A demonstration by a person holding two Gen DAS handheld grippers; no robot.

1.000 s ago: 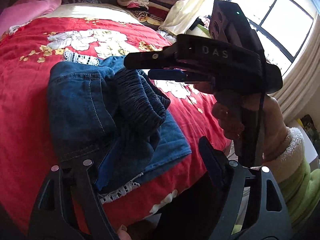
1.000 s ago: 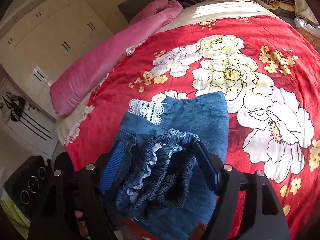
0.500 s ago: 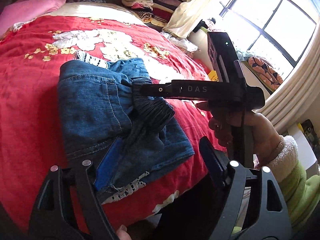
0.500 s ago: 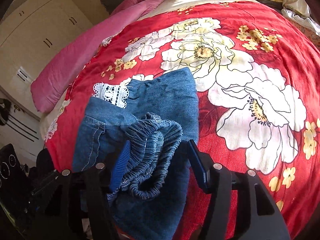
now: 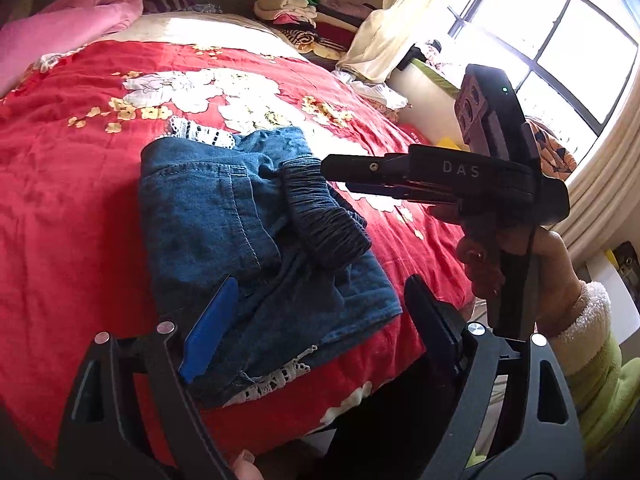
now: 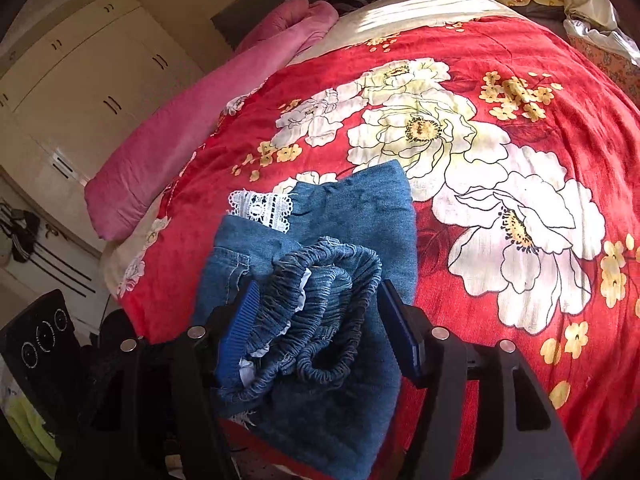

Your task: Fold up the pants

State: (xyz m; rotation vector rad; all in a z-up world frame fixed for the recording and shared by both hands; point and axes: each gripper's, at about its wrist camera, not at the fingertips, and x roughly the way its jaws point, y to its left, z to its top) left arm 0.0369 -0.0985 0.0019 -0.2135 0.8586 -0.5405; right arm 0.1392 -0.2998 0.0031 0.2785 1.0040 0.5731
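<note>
The blue denim pants with white lace trim at the hems [image 5: 224, 216] lay folded into a compact bundle near the edge of the bed, on the red plush blanket printed with large white flowers [image 5: 72, 184]. The gathered elastic waistband [image 6: 320, 280] was bunched on top of the bundle, on the side nearest my right hand.

My left gripper [image 5: 320, 320] hung over the near end of the bundle with its fingers spread wide. The blue pad of one finger [image 5: 208, 332] was close over the denim, while the other finger stood out past the blanket's edge; nothing was clamped between them.

My right gripper [image 6: 320, 320] had its two blue-padded fingers on either side of the waistband. They stood parted, with the ruffled elastic lying loosely between them, and I could not tell whether either pad actually touched the cloth. From the left wrist view that gripper [image 5: 340, 168] reached in sideways, its tip right at the waistband roll.

A long pink pillow [image 6: 192, 136] ran along the far side of the bed, well apart from the pants. A stack of folded clothes [image 5: 304, 12] sat beyond the head of the bed, near the window [image 5: 560, 52].
</note>
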